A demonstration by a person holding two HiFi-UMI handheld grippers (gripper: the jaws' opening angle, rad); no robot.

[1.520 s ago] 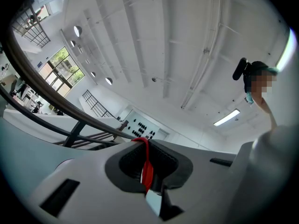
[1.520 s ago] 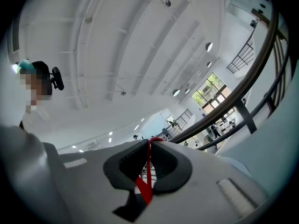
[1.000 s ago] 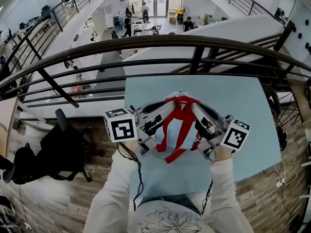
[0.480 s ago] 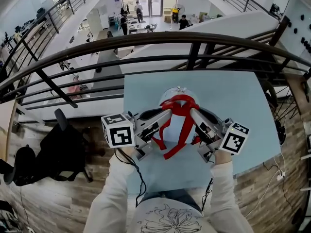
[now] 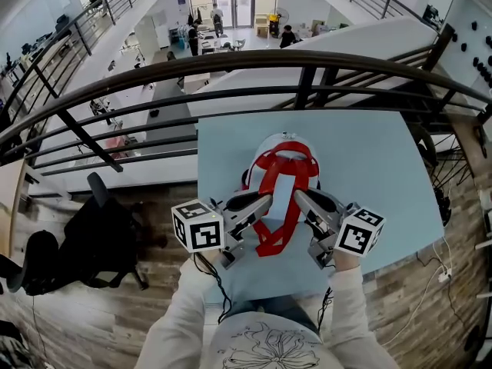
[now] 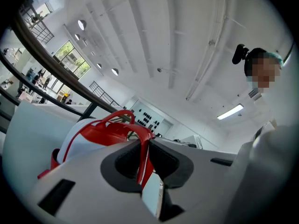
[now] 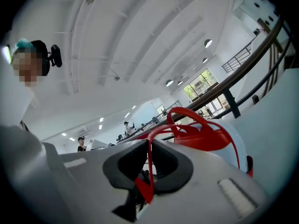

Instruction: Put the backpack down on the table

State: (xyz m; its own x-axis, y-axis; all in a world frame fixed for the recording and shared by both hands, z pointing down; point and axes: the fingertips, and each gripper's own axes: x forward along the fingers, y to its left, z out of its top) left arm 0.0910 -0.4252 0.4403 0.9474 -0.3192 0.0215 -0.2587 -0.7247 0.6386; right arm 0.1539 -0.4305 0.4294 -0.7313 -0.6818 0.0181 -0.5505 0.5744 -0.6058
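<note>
Looking steeply down from my head, I see a white backpack (image 5: 281,184) with red straps lying on a pale blue surface (image 5: 361,167); its rounded top points away from me toward a dark railing (image 5: 231,71), and its strap side faces up.

It sits near the middle of the surface, well in from the edges, which I judge is deliberate so that it cannot slide off toward the open hall beyond the railing.

My left gripper (image 5: 265,200) and right gripper (image 5: 298,197) come in from my side, low and level, their tips close together over the lower half of the bag; one gripper on each strap shares the load and keeps the bag from swinging or tipping.

In the left gripper view the left strap (image 6: 142,157) runs as a thin red band straight up between the dark pads, which pinch it; in the right gripper view the right strap (image 7: 150,157) is pinched between that gripper's pads in the same way.

Both pairs of jaws have just been opening slightly, each with its strap between them.

I judge that the surface now carries the bag's weight, so a firm clench is no longer needed; what remains is to let both straps go and draw the grippers back without snagging the loose red webbing.
</note>
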